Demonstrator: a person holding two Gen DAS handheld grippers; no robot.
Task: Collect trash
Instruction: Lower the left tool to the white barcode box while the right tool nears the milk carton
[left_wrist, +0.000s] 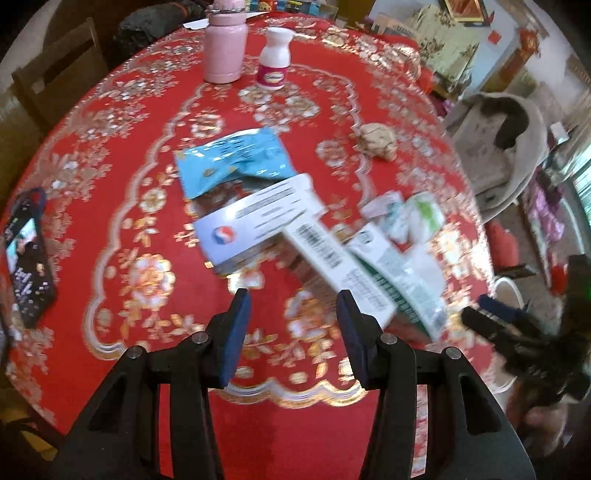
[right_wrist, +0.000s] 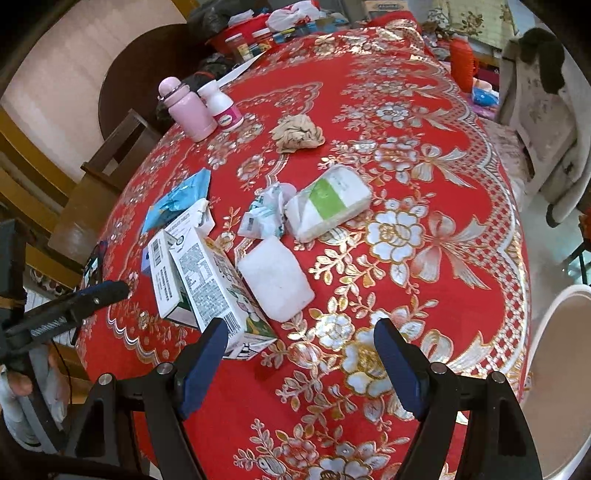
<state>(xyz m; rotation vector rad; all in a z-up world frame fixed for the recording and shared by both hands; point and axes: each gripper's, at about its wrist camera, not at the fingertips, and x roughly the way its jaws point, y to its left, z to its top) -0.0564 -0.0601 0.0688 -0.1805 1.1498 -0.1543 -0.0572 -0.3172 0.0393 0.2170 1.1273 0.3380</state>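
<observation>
Trash lies in a loose heap on the red tablecloth (right_wrist: 424, 155). In the right wrist view I see a printed carton (right_wrist: 218, 288), a white pad (right_wrist: 275, 277), a green-labelled pack (right_wrist: 328, 201), a crumpled wrapper (right_wrist: 267, 212), a blue wrapper (right_wrist: 181, 197) and a brown paper ball (right_wrist: 297, 133). My right gripper (right_wrist: 301, 328) hangs open just short of the carton and pad, holding nothing. The left wrist view is blurred: a logo box (left_wrist: 255, 225), a barcode carton (left_wrist: 332, 266) and the blue wrapper (left_wrist: 232, 158) lie ahead of my open, empty left gripper (left_wrist: 293, 299).
A pink bottle (right_wrist: 188, 110) and a white bottle (right_wrist: 221, 105) stand at the far side. A phone (left_wrist: 27, 258) lies near the left table edge. A white bin (right_wrist: 565, 369) sits beside the table at right. A wooden chair (right_wrist: 110, 166) is at the left.
</observation>
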